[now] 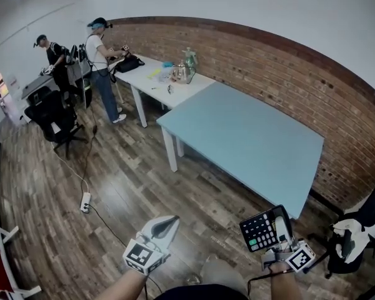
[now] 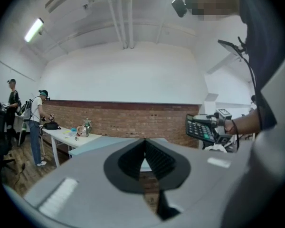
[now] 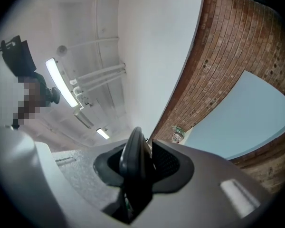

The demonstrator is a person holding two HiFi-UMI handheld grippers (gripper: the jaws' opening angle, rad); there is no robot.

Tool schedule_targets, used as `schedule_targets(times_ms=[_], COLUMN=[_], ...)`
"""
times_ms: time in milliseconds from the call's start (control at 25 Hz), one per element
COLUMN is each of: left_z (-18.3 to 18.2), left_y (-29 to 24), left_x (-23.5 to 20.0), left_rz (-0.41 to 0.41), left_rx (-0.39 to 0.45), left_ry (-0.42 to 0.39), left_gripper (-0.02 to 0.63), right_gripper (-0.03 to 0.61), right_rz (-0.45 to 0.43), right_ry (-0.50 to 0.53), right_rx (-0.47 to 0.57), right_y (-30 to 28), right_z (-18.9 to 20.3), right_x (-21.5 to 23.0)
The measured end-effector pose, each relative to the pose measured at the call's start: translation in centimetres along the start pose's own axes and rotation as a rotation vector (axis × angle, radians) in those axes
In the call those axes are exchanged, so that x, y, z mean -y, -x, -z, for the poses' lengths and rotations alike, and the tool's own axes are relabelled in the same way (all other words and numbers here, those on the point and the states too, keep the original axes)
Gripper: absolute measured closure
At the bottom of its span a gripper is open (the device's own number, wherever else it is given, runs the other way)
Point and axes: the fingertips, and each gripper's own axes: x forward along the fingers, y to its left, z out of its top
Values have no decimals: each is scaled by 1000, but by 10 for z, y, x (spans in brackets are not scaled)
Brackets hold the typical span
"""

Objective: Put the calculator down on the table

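Right tool clamps the calculator while left tool sits pinched together, empty

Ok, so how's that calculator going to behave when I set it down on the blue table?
Probably stiff: the calculator looks flat though the right claw pinches only one edge. Likely light, since it juts out sideways without sagging. Its flat body should lie steady on the table, not roll.

Holds calculator in right gripper at near right, over wooden floor, short of pale blue table. Carries left gripper, jaws together, near left.
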Motion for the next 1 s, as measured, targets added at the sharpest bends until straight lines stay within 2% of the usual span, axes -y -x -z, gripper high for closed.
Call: schedule_targets(times_ms=[240,440,1000], left_z=[-6,-7,-32], left_y=[-21,-43,-141], left_x=[-15,-36,-133], left_rz=[15,21,-101], left_rx=[11,4,-16], left_ry=[-10,-18,57], left_gripper=[611,611,611], right_gripper=[479,479,479], right_rz=[1,-14,0], right_ry=[-9,-27,-45], right_rx=[-11,6,-33], right_y=[-35,-79,-205], right_z=[8,-1,-30], right_x=[25,48,131])
